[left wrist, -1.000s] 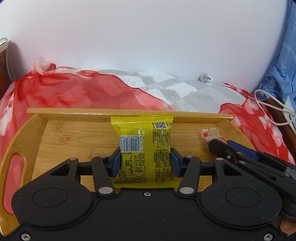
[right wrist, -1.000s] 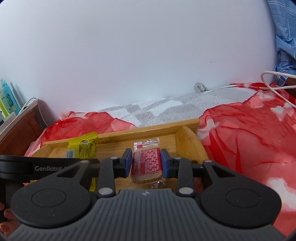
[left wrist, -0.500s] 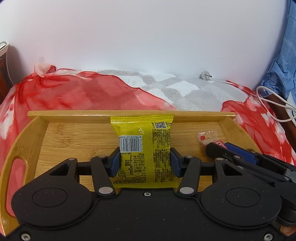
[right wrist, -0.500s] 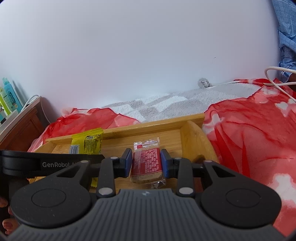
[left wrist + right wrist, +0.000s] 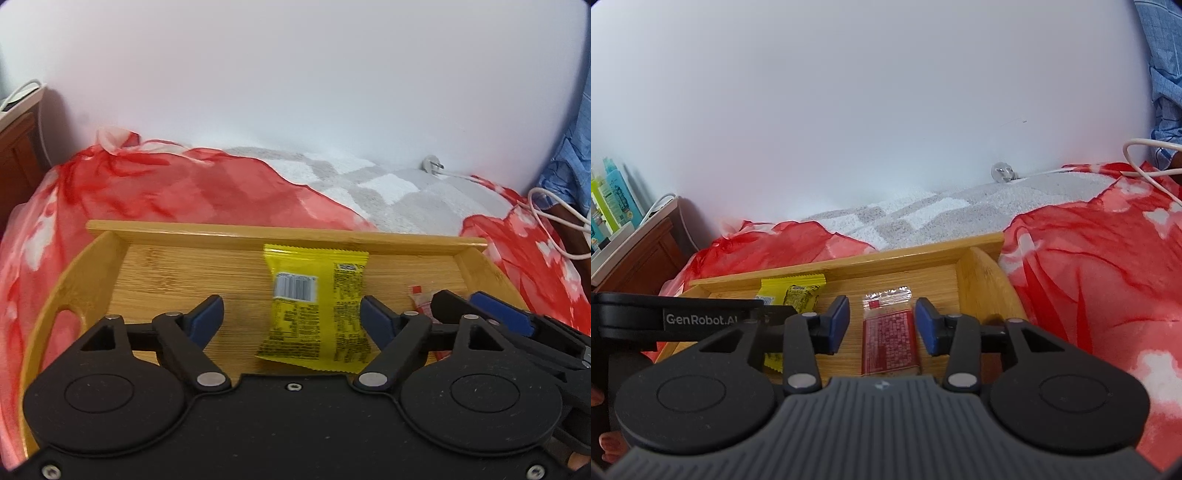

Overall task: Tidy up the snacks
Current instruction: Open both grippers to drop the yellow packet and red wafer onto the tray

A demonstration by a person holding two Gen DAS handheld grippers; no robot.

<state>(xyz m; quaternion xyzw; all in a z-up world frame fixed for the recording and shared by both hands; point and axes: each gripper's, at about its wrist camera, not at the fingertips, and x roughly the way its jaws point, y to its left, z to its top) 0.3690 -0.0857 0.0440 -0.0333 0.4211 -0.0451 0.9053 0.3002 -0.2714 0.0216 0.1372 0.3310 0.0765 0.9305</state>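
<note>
**Left wrist and right wrist views: both packets released onto the tray**

Left wrist view, nearest first: the left gripper (image 5: 291, 315) has its blue-padded jaws spread wide, having just been opening. The yellow foil snack packet with a white barcode label (image 5: 317, 308) lies between them on the floor of the rectangular bamboo tray with cut-out handles (image 5: 177, 273). The left pad stands well clear of it. The right pad is just beside the packet's edge — contact there cannot be judged, and the packet is a little blurred.

To the right, the right gripper (image 5: 476, 306) enters over the tray's right end, and a corner of the red-and-clear wrapped snack bar (image 5: 421, 301) shows beside it.

Right wrist view: the right gripper's (image 5: 882, 325) jaws have also just been opening and now stand moderately apart. The snack bar lies flat on the tray floor between them, with a gap on each side. Further left the yellow packet sits near the tray's back wall, partly behind the left gripper's body.

Beyond the tray — a crumpled red-and-white cloth (image 5: 1089, 280), then a grey-and-white checked blanket (image 5: 369, 181), a white cable with a plug (image 5: 436, 166) and a plain white wall (image 5: 849, 110).
</note>
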